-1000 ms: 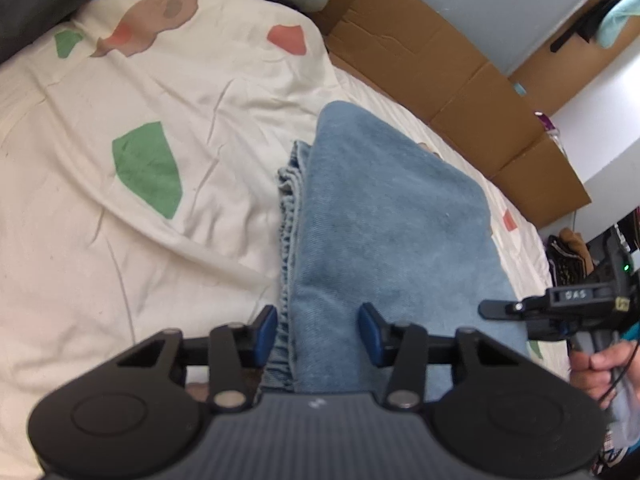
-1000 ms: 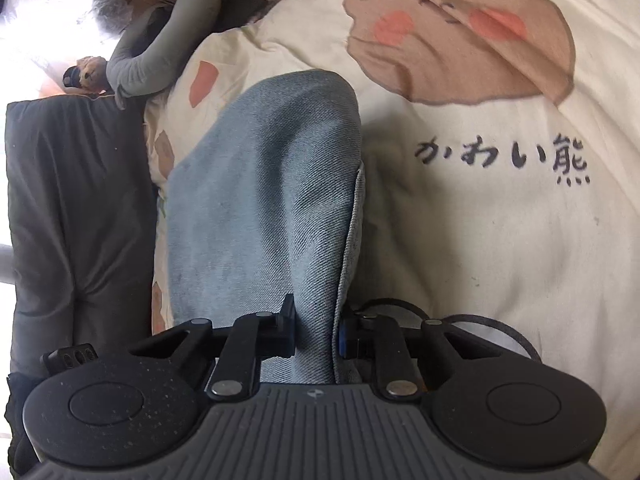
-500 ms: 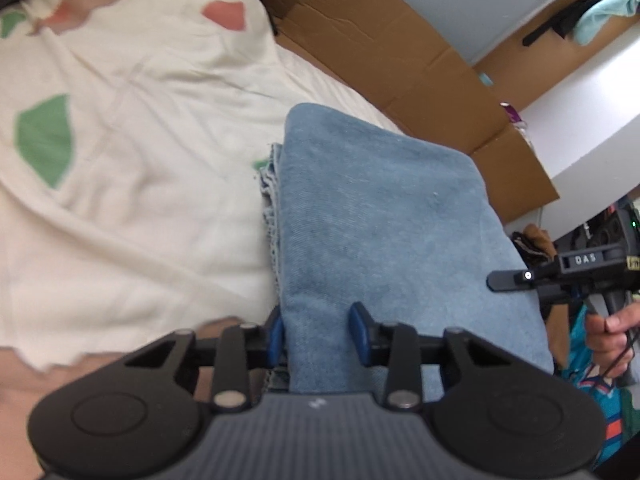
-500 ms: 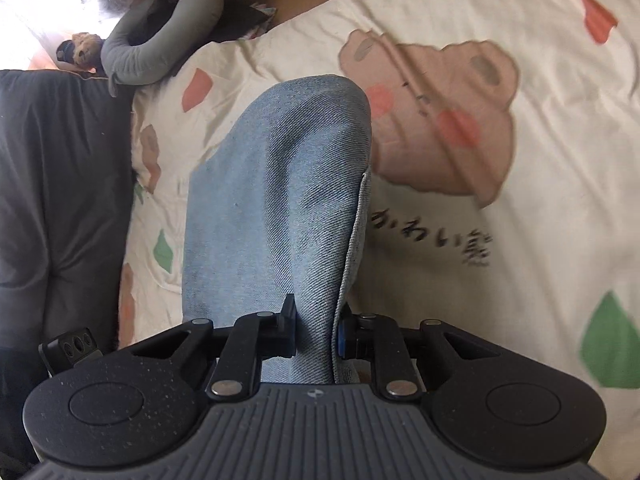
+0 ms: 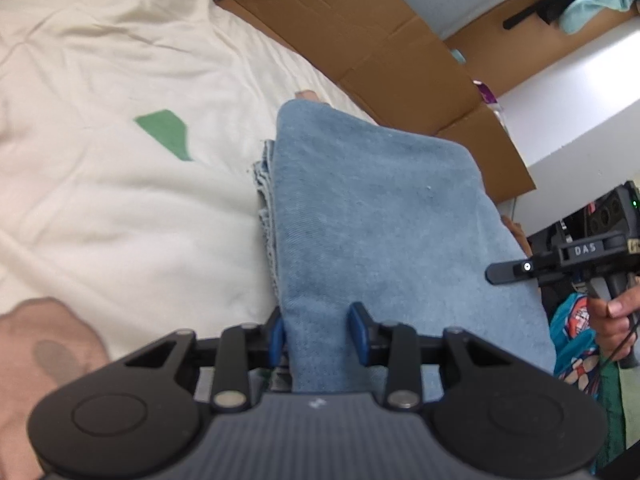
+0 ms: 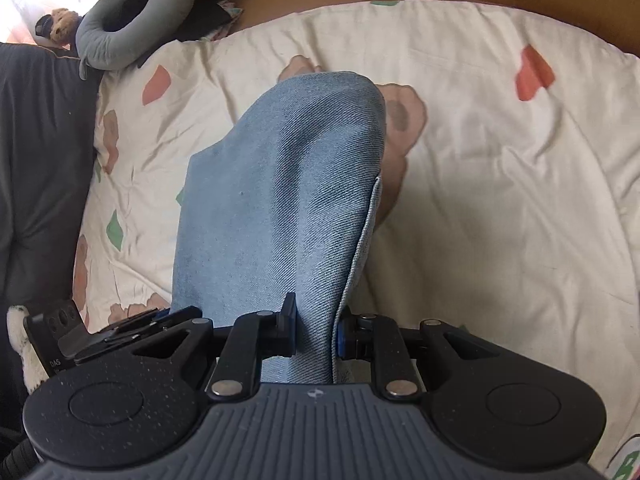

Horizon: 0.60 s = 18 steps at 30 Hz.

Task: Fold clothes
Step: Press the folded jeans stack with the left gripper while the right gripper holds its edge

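Bright daylight, fisheye warp, slight blur

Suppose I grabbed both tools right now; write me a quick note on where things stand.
Left gripper: jaws have just been closing on one end of the folded jeans.
Right gripper: shut on the other end.
Jeans: folded into layers, held between both grippers above the bed sheet.
Done: the folding, it seems.
Left: probably laying them flat and letting go.

Both wrist cameras look steeply down, close over the shared jeans (image 5: 384, 224) and bedsheet (image 6: 500, 184).
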Tool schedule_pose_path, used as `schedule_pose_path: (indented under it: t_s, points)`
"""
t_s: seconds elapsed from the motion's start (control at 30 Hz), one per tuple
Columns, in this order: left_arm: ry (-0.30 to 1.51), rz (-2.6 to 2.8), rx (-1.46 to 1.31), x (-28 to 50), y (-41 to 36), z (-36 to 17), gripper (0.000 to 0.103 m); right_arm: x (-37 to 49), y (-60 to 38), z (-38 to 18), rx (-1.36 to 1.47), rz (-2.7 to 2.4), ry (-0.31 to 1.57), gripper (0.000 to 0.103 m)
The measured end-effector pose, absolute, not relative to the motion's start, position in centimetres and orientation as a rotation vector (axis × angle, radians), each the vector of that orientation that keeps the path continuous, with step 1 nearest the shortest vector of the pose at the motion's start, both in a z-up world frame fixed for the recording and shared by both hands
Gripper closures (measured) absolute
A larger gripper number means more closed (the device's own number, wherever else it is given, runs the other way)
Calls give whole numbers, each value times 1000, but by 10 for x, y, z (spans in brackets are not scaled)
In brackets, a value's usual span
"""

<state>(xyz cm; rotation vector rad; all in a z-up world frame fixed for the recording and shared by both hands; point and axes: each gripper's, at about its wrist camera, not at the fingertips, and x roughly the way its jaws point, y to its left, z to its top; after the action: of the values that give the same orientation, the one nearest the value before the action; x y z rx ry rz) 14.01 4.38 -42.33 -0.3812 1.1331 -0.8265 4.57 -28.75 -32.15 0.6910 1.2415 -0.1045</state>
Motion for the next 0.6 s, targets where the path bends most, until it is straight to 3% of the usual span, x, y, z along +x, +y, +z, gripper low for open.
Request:
schedule_pose_path:
  t_s: [0.6]
  points:
    - [1195,-916,-245,128,-47,-416,68,-54,-372,-356,864,-174,1142,85]
